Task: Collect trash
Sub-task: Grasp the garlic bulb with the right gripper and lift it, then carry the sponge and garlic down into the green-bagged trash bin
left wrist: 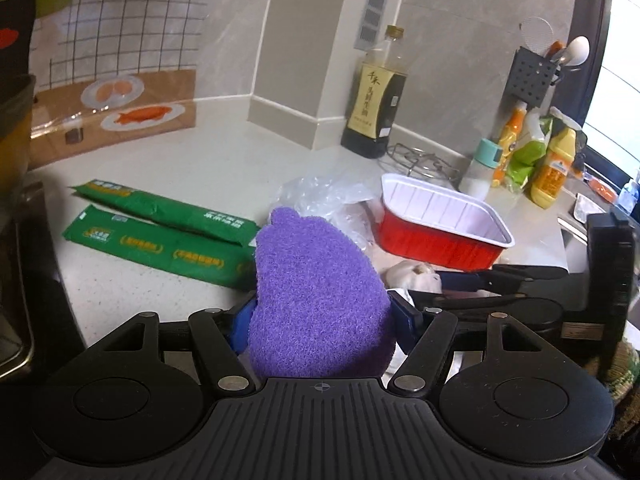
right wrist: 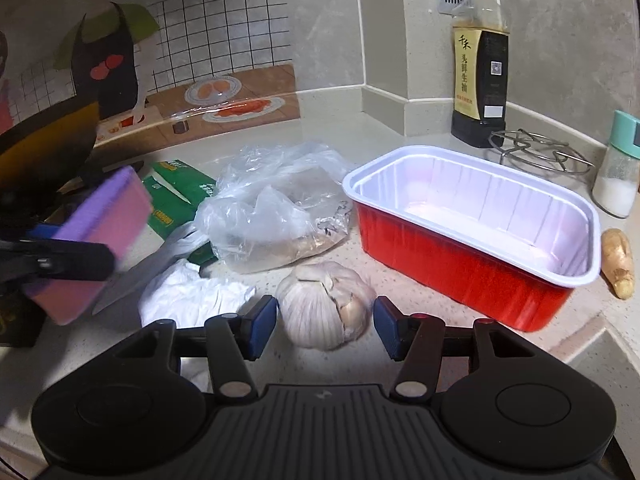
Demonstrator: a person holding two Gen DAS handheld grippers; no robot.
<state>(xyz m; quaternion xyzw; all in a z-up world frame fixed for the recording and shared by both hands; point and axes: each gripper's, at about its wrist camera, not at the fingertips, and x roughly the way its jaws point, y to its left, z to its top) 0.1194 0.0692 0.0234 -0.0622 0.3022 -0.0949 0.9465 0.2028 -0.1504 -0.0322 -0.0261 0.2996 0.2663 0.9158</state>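
Observation:
My left gripper (left wrist: 322, 320) is shut on a purple sponge (left wrist: 320, 292), which stands up between its blue pads; the sponge (right wrist: 100, 236) also shows at the left of the right wrist view. My right gripper (right wrist: 324, 330) is open, low over the counter. A garlic bulb (right wrist: 324, 308) rests on the counter between its fingertips, with the pads close to its sides. Behind the bulb lie a crumpled clear plastic bag (right wrist: 272, 208), a white paper wad (right wrist: 188, 296) and green packets (left wrist: 160, 236). An empty red foil tray (right wrist: 472, 240) stands to the right.
A soy sauce bottle (right wrist: 480, 60), a wire trivet (right wrist: 540, 156) and a salt shaker (right wrist: 618, 176) stand along the back wall. A piece of ginger (right wrist: 618, 264) lies right of the tray. Cleaner bottles (left wrist: 552, 164) cluster at the far right. A dark pan (right wrist: 48, 148) looms at the left.

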